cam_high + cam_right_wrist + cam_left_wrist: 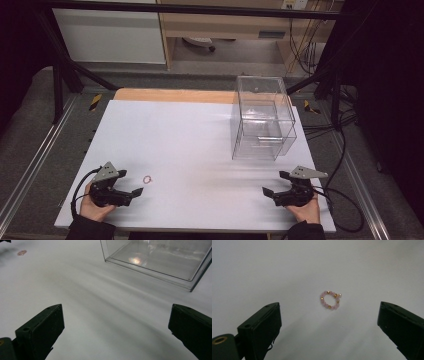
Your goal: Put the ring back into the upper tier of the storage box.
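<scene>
White counter point(200, 135), lower left of frame: my left tool point(131, 182) gapes wide beside the pink bead ring point(147, 179).
I fear a low closing pass could skid the ring away; right tool point(274, 183) also wide, empty.

Bead rings: one point(330, 300)
Clear boxes: one point(262, 118)
Grippers: two, left gripper point(131, 183) and right gripper point(274, 183)
Hands: two
White boards: one point(190, 145)

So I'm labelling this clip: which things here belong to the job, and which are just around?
In the job:
bead ring
left gripper, open, aimed at it
right gripper, open

Just around:
clear box
white table
</scene>
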